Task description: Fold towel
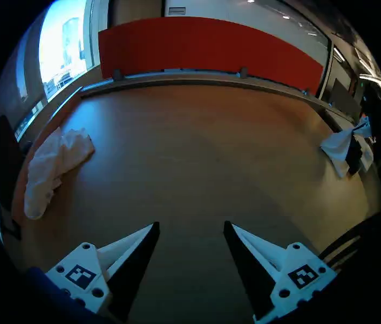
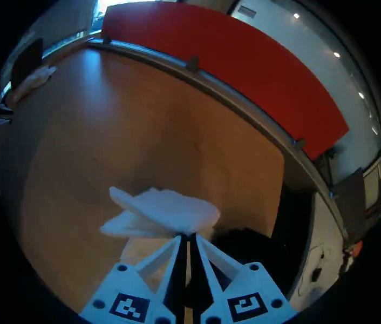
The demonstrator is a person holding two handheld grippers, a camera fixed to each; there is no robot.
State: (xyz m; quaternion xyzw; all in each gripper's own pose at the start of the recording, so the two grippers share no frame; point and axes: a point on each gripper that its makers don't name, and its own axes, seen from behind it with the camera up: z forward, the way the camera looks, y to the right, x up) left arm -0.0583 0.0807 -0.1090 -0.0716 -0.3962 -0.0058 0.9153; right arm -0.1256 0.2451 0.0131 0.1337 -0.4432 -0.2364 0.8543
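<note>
The left gripper hangs over bare counter, jaws spread wide with nothing between them. The right gripper has its jaws pinched together on a white folded towel, just beside the counter's right edge. What lies past that edge is too dark to make out. Open wood runs ahead to a red partition. A crumpled towel lies along the far left edge, well apart from both.
</note>
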